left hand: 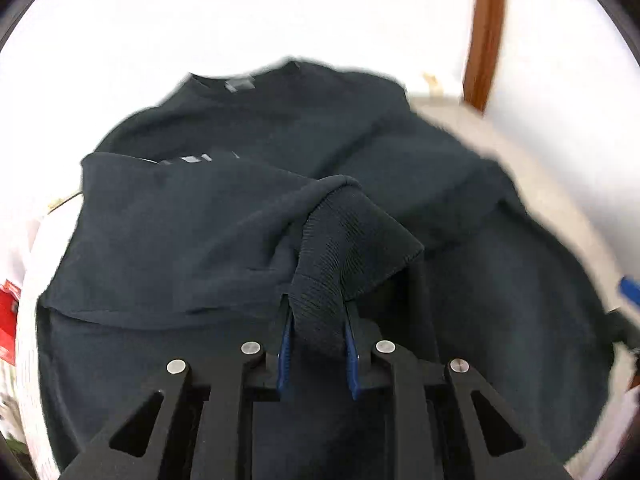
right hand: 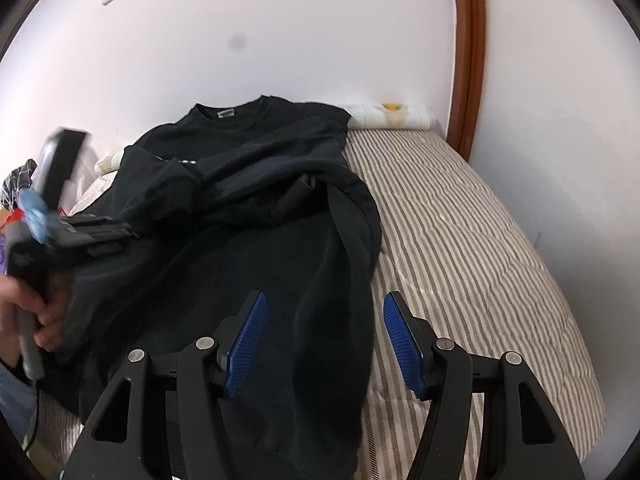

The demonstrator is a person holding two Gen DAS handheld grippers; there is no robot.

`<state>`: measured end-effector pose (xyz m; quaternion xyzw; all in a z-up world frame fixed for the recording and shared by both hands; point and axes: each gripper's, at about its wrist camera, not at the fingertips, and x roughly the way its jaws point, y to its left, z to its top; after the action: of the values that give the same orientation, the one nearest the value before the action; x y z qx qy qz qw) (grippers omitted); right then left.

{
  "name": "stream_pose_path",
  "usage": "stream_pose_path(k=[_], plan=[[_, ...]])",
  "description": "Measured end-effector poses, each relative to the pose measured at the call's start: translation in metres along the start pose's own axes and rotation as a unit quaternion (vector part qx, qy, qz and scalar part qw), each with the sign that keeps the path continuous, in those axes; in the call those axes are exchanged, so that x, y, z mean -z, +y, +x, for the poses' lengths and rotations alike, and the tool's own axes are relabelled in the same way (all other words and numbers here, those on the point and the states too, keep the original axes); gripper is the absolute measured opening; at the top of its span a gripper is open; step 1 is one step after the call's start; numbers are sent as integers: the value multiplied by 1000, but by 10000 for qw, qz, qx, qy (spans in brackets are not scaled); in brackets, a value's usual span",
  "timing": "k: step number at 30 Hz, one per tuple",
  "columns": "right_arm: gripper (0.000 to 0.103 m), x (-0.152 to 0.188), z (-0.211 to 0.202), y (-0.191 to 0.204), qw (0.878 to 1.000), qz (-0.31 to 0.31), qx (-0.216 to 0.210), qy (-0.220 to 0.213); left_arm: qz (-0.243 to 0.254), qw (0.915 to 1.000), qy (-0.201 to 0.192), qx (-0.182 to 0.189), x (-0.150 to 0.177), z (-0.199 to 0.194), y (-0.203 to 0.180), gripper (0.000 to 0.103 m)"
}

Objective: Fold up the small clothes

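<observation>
Black cotton sweatshirt (right hand: 256, 208): my left gripper (left hand: 318, 320) clamps ribbed cuff (left hand: 340, 248); right gripper (right hand: 324, 336) apart, 6 o'clock. Cuff cd slip w/ thin bite.

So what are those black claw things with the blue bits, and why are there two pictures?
They are grabbing tools a person holds, one in each hand, and each carries a camera looking along its two fingers. That gives two pictures.

The left-hand picture shows the left gripper pinching the ribbed cuff of a dark sweatshirt.

The right-hand picture shows the right gripper open, holding nothing, over the sweatshirt's lower part. At the left edge you see the person's hand holding the other tool.

The sweatshirt lies on a striped mattress beside a white wall.
</observation>
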<state>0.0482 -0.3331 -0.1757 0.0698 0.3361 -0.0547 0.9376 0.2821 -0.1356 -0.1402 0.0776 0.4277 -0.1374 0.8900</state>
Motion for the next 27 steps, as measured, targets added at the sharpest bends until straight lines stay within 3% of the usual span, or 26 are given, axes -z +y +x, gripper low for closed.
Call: stream_pose_path(k=[5, 8, 12, 17, 19, 23, 27], plan=[[60, -28, 0, 24, 9997, -100, -151, -165, -634, 9970, -444, 55, -16, -46, 73, 20], [60, -47, 8, 44, 9993, -233, -207, -210, -1044, 9932, -513, 53, -20, -56, 121, 20], [60, -66, 22, 70, 9988, -389, -269, -153, -1584, 9862, -404, 271, -15, -47, 177, 20], [60, -78, 39, 97, 9974, -684, -225, -59, -2366, 9689, -71, 720, 11, -22, 226, 22], [60, -81, 45, 106, 9965, -818, -189, -31, -2482, 9673, -80, 514, 22, -18, 240, 22], [60, -83, 53, 116, 9954, -935, -197, 19, -2539, 9657, 33, 538, 34, -12, 255, 21], [60, -83, 60, 122, 9951, -970, -182, 65, -2402, 9699, 84, 396, 37, -8, 267, 24]])
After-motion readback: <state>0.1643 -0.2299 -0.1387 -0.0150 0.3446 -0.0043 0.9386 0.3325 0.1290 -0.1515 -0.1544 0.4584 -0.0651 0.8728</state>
